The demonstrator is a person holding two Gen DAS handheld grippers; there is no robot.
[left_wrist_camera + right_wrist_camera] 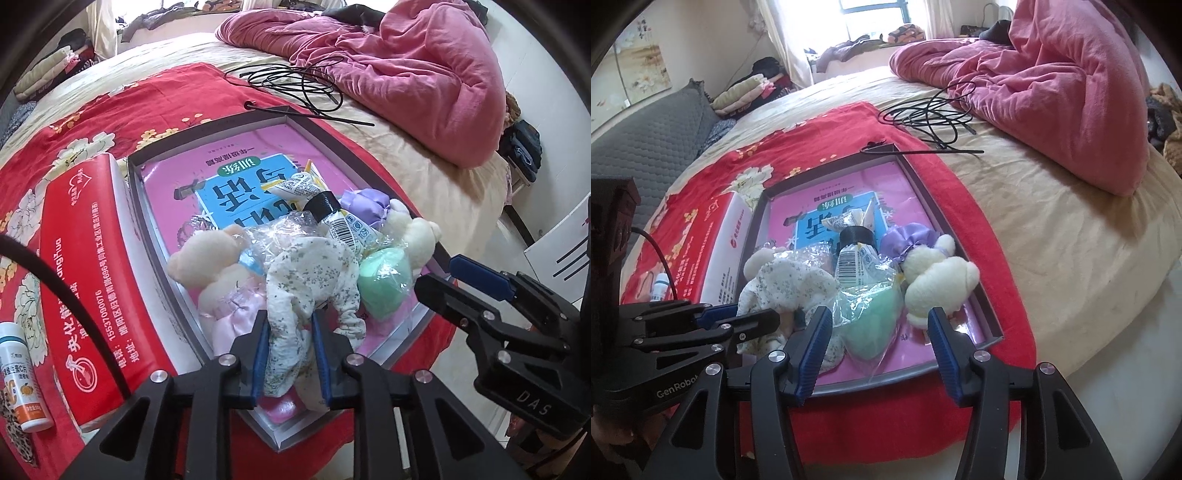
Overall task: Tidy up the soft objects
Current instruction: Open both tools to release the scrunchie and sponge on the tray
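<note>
Left wrist view alone is showing the white bottle (pixel 27 376) beside the red box (pixel 92 280). Left gripper (pixel 290 356) is sitting narrow around the floral cloth (pixel 310 280) in the tray (pixel 207 127); right gripper (pixel 879 350) is hovering wide, empty, over the green sponge (pixel 871 321). Two plush bears (pixel 938 288) are lying there.

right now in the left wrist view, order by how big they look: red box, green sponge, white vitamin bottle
1. red box, clearly largest
2. green sponge and white vitamin bottle look alike in size; the bottle is partly cut off, so unranked.

Pink book (pixel 258 147) in the tray (pixel 207 125) half covered by soft toys, pink-dressed toy (pixel 221 280) partly under the floral cloth (pixel 314 280), small bottle (pixel 660 290) mostly hidden behind the left gripper (pixel 738 325), bottle label unreadable
</note>
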